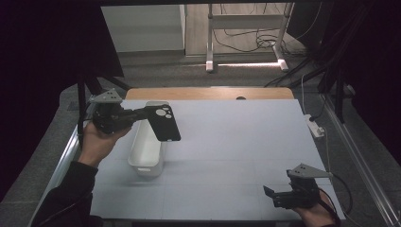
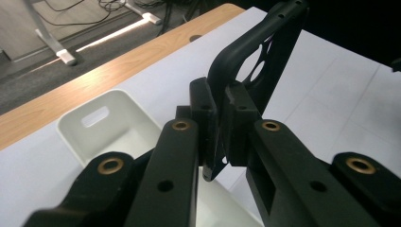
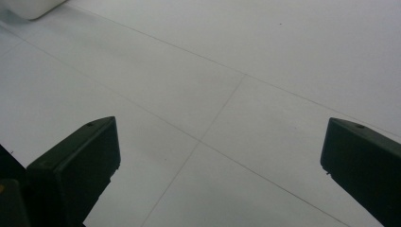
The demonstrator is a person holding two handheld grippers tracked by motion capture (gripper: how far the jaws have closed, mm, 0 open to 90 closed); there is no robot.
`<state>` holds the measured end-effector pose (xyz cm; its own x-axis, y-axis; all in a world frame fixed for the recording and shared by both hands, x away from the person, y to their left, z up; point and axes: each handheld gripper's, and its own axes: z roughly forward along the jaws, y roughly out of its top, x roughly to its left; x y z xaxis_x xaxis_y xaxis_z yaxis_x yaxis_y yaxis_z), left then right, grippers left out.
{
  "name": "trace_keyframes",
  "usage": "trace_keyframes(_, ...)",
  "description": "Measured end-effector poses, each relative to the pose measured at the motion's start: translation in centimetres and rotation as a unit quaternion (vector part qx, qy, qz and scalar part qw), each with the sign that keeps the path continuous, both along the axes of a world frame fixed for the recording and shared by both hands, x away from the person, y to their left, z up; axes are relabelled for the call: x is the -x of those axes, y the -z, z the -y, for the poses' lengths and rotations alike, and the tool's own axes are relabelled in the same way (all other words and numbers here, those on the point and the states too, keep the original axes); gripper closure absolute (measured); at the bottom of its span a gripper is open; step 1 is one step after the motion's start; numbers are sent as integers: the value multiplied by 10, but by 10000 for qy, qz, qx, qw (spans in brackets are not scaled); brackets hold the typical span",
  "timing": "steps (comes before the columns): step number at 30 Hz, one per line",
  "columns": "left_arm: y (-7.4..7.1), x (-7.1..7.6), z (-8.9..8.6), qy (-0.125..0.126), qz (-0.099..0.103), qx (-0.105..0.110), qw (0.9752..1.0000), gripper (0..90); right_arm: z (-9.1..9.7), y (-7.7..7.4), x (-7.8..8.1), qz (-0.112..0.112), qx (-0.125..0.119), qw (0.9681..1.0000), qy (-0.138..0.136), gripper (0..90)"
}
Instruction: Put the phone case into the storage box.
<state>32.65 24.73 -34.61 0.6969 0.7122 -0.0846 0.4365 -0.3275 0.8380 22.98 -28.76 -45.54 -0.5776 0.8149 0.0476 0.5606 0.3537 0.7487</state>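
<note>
The left gripper [image 1: 142, 113] pinches a black phone case [image 1: 165, 123] by its edge above the white bin [image 1: 146, 158], long axis slanting downward, while the right gripper [image 1: 276, 196] rests spread near the table [image 1: 236, 142] edge.

Lab-like recording space, dark curtains [image 1: 42, 56] (both sides), metal stand [image 1: 246, 42], loose floor cables [image 1: 246, 40], white-topped table [image 1: 236, 156]

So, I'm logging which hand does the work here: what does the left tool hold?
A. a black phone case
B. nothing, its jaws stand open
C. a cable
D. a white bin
A: the left tool is shut on the edge of the black phone case, held up in the air over the white bin, while the right tool stands open over the table.
</note>
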Motion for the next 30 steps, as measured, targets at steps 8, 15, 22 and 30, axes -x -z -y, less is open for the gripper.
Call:
trace_keyframes(8, -2, -5, -14, -207, 3, -82, 9998, 841, 3, -1, 4, 29, 3, 10000, 45, 0)
trace_keyframes(15, -4, -13, -27, -383, 65, -176, 9991, 841, 5, -2, 5, 86, -31, 9999, 73, 0)
trace_keyframes(22, -1, -20, -33, -473, 93, -235, 9986, 841, 6, -2, 6, 126, -69, 9999, 82, 0)
trace_keyframes(30, 5, -34, -38, -606, 130, -309, 9976, 841, 7, -2, 6, 70, -67, 9999, 83, 0)
